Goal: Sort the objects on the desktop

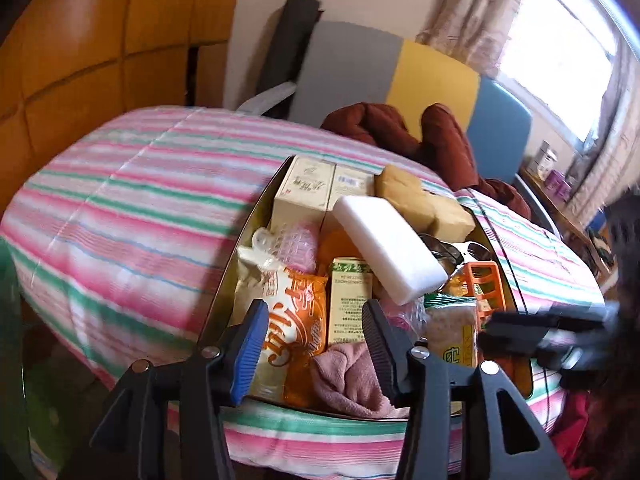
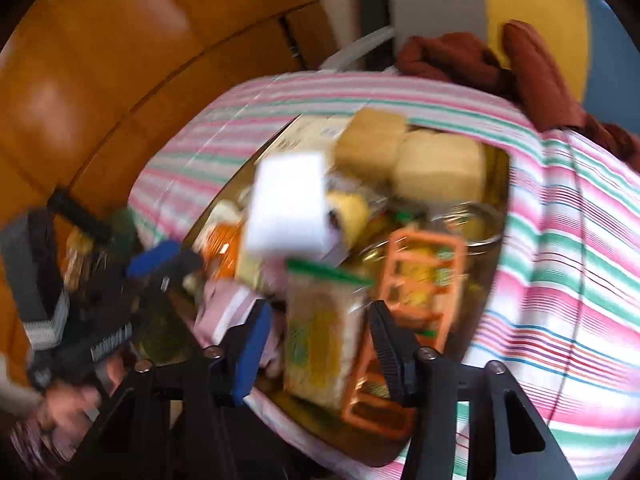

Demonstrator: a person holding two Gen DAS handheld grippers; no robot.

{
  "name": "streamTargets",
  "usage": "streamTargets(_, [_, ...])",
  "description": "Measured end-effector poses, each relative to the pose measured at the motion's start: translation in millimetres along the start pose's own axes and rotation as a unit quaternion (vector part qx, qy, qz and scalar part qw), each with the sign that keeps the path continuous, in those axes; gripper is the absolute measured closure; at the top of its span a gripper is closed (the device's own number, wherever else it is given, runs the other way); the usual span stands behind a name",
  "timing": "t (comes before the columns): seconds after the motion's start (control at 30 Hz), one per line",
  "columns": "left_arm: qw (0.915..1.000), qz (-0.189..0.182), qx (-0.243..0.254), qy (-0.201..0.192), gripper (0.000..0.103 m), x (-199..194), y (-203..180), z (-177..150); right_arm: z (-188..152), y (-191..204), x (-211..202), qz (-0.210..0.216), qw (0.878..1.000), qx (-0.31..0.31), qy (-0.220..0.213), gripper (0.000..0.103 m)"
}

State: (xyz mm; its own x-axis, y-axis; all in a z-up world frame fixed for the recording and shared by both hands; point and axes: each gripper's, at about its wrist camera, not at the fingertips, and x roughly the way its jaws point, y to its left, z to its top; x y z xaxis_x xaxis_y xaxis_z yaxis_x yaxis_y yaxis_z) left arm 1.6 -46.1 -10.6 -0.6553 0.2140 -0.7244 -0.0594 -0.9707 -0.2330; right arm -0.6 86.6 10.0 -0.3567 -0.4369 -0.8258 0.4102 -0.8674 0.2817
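Observation:
A gold tin (image 1: 236,256) on the striped cloth is crammed with objects. A white foam block (image 1: 388,248) lies on top, with tan sponges (image 1: 424,200), cream boxes (image 1: 316,188), sunglasses (image 1: 452,252) and an orange plastic rack (image 1: 484,284) around it. My left gripper (image 1: 316,320) hovers open over an orange snack bag (image 1: 292,320) and a pink cloth (image 1: 344,372), gripping nothing. My right gripper (image 2: 320,328) is open above a green-topped noodle packet (image 2: 320,340) beside the rack (image 2: 420,280). Its pads look clear of the packet, though the view is blurred.
The pink, green and white striped cloth (image 1: 140,200) covers the table around the tin. A maroon garment (image 1: 400,128) lies behind it, against a grey, yellow and blue chair back (image 1: 432,76). Orange wooden cabinets (image 1: 80,40) stand to the left. A hand (image 2: 68,404) holds the left gripper.

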Motion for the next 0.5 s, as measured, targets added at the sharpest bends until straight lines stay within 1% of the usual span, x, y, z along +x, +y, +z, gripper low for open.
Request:
streamTargets(0.03, [1.0, -0.004, -0.008, 0.004, 0.054, -1.2, 0.5, 0.6, -2.0, 2.4, 8.1, 0.0, 1.0, -0.005, 0.013, 0.063])
streamTargets(0.07, [0.9999, -0.003, -0.011, 0.007, 0.054, -2.5, 0.5, 0.9, -3.6, 4.5, 16.3, 0.001, 1.0, -0.005, 0.024, 0.063])
streamTargets(0.1, [0.9998, 0.005, -0.013, 0.015, 0.054, -3.4, -0.6, 1.3, -4.2, 4.9, 24.6, 0.001, 1.0, -0.003, 0.03, 0.063])
streamTargets(0.17, [0.9994, 0.016, -0.014, 0.026, 0.054, -6.7, -2.8, 1.1, -1.7, 0.5, 38.6, -0.02, 0.999, 0.004, 0.029, 0.062])
streamTargets(0.2, [0.9992, 0.021, -0.014, 0.032, 0.054, -9.1, -4.3, 1.3, -1.0, -5.0, 41.2, -0.022, 0.999, 0.02, 0.025, 0.059])
streamTargets(0.27, [0.999, 0.023, -0.011, 0.037, 0.054, -12.8, -7.9, 0.3, -1.7, -15.1, 37.0, 0.003, 0.998, 0.055, 0.023, 0.059])
streamTargets(0.3, [0.9989, 0.031, -0.007, 0.036, 0.054, -15.2, -10.1, 0.1, -3.8, -17.2, 29.4, 0.015, 0.998, 0.064, 0.016, 0.059])
streamTargets(0.37, [0.9976, 0.055, 0.002, 0.041, 0.054, -15.8, -15.9, -0.4, -8.0, -15.8, 11.9, 0.01, 0.998, 0.06, -0.005, 0.048])
streamTargets(0.4, [0.9968, 0.066, 0.009, 0.044, 0.054, -15.7, -19.2, -0.5, -9.8, -14.0, 2.7, -0.004, 0.998, 0.055, -0.018, 0.033])
streamTargets(0.43, [0.9965, 0.071, 0.015, 0.043, 0.054, -15.9, -21.9, -0.3, -11.4, -11.6, -5.9, -0.02, 0.998, 0.049, -0.029, 0.021])
streamTargets(0.5, [0.9957, 0.08, 0.027, 0.039, 0.054, -18.2, -28.4, -0.2, -11.1, -7.0, -21.1, -0.06, 0.996, 0.035, -0.049, 0.017])
